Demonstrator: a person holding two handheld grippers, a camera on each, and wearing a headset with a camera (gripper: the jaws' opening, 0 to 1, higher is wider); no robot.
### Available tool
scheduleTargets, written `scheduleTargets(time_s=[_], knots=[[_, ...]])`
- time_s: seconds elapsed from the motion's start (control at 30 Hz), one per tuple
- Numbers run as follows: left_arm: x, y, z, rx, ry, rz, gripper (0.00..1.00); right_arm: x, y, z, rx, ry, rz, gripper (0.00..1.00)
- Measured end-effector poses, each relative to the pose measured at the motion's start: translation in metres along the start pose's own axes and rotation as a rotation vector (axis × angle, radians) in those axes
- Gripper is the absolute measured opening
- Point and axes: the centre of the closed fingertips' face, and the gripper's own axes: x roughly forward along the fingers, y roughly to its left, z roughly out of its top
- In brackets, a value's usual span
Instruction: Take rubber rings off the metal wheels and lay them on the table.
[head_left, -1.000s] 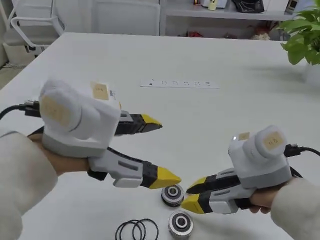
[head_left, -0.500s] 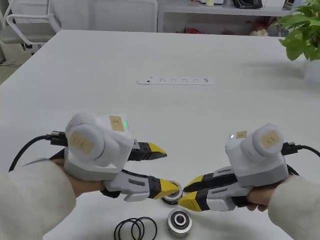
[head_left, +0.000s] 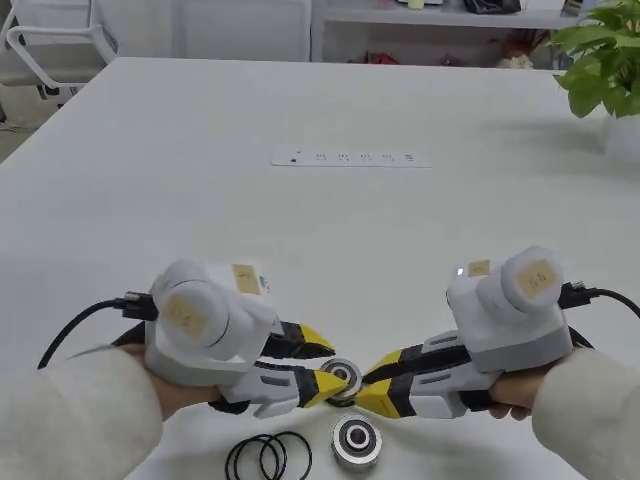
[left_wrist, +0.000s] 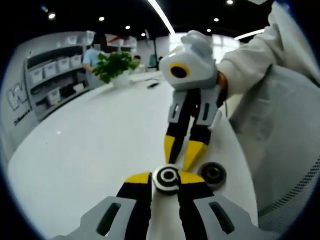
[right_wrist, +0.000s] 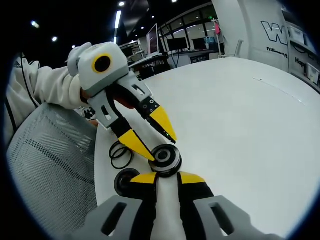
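A metal wheel (head_left: 344, 374) with a dark rubber rim lies near the table's front edge. My left gripper (head_left: 328, 364) has its yellow tips closed against both sides of that wheel (left_wrist: 166, 178). My right gripper (head_left: 378, 383) faces it from the right, its jaws a narrow gap apart and its tips at the wheel's edge (right_wrist: 166, 157). A second wheel (head_left: 355, 441) lies just in front, also seen as the second wheel (left_wrist: 212, 172) beside the gripped one. A few loose black rubber rings (head_left: 268, 456) lie left of it.
A white power strip (head_left: 350, 158) lies flat at the middle of the white table (head_left: 200, 200). A potted plant (head_left: 600, 55) stands at the far right corner and a chair (head_left: 50, 50) at the far left. The table's front edge runs just below the wheels.
My left gripper has come down and right to the wheel, and its wide jaws have narrowed onto it. The right gripper has hardly moved.
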Motion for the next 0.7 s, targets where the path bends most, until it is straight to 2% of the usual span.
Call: scheduleTargets(time_s=[0.23,0.33,0.47,0.53,0.7], knots=[[0.003,-0.0091,-0.0018,-0.005,-0.002,-0.029,0.16,0.0,0.001,-0.0008,-0.019,0.0,0.002,0.1],[0.0037,-0.0089,-0.002,-0.016,0.0,-0.026,0.16,-0.0003,0.0,-0.0013,-0.033,0.001,-0.001,0.07],[0.0046,-0.0075,-0.0031,0.0,-0.002,-0.015,0.15,-0.001,0.0,-0.0015,-0.041,0.002,-0.002,0.05],[0.0047,-0.0072,-0.003,0.001,-0.005,-0.014,0.15,-0.0021,-0.0044,-0.0008,-0.048,-0.002,-0.022,0.0],[0.0042,-0.0073,-0.0035,0.023,-0.004,-0.01,0.14,-0.002,-0.0053,-0.0007,0.027,-0.002,-0.026,0.0]])
